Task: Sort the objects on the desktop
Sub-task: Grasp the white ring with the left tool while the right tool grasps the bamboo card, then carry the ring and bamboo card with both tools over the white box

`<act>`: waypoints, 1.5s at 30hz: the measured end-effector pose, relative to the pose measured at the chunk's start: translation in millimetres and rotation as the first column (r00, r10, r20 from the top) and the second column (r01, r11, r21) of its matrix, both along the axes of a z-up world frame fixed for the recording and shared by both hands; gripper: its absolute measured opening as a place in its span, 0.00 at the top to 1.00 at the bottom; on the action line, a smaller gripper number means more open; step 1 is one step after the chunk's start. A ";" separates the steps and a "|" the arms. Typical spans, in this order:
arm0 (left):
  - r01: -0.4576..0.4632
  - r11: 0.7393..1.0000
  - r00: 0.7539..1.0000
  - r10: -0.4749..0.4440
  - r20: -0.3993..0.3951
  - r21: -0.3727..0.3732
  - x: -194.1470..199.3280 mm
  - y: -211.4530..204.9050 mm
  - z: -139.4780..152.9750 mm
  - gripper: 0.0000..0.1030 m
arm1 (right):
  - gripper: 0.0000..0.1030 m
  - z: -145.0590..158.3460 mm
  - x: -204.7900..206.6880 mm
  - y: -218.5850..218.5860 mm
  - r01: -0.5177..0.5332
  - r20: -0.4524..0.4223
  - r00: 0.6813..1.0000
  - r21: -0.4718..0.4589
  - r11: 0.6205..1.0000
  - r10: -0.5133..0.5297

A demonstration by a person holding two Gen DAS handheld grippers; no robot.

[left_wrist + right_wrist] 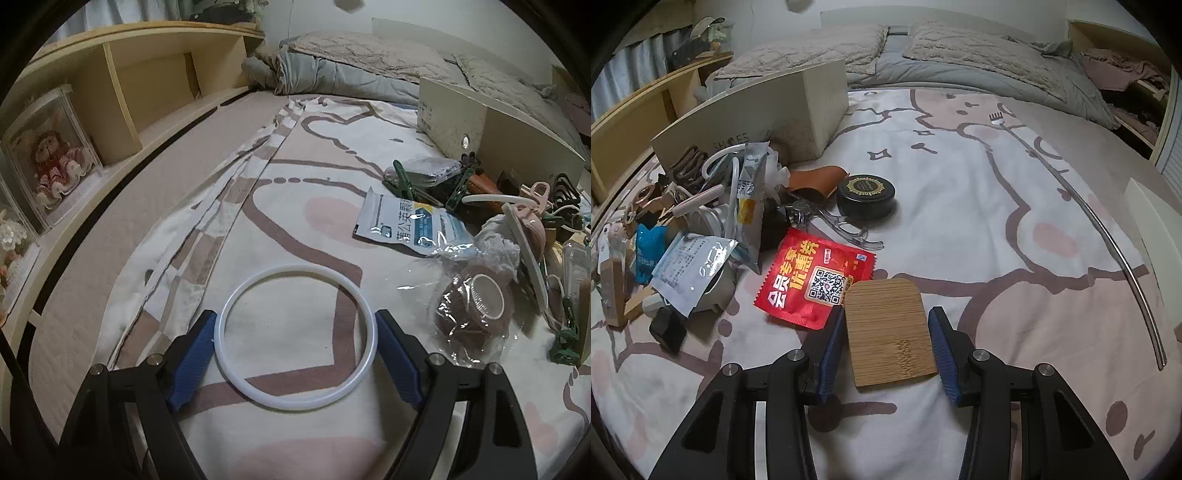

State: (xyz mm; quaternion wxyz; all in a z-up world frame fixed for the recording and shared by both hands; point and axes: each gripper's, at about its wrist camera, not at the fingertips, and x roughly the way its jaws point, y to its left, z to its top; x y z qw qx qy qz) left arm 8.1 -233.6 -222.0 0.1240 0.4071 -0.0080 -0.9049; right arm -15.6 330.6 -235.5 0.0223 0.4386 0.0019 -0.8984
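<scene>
White ring (295, 335): smooth, thin, circular, flat on the bed sheet (303, 177), straddled by the left hand-held gripper (295, 356), wide open, pads at its rim. Bamboo board (891, 332): ribbed, rounded rectangle, long axis running forward, lies between the open right hand-held gripper (886, 349) fingers, ungripped.

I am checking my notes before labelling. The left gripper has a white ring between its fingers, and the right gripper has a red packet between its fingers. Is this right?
Not quite. The left gripper does have the white ring between its fingers. But the right wrist view shows the right gripper around a bamboo board; the red packet lies beside it, left of the fingers.
</scene>
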 end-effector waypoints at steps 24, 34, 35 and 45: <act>0.051 0.999 0.989 -0.048 -0.138 0.020 -20.5 42.8 82.5 0.18 | 0.55 46.3 -26.5 -18.3 -0.070 -0.066 0.995 0.090 0.993 0.076; 0.109 0.994 0.972 -0.109 -0.207 -0.011 -44.6 73.1 132.7 0.18 | 0.55 99.3 -52.9 -41.0 -0.170 -0.135 0.973 0.138 0.976 0.188; 0.116 0.993 0.970 -0.117 -0.215 -0.014 -46.7 77.7 139.0 0.18 | 0.55 104.9 -55.7 -44.7 -0.183 -0.138 0.970 0.141 0.973 0.202; 0.186 0.980 0.945 -0.196 -0.262 -0.063 -59.3 115.7 187.4 0.18 | 0.55 159.2 -73.5 -74.9 -0.287 -0.155 0.941 0.111 0.951 0.302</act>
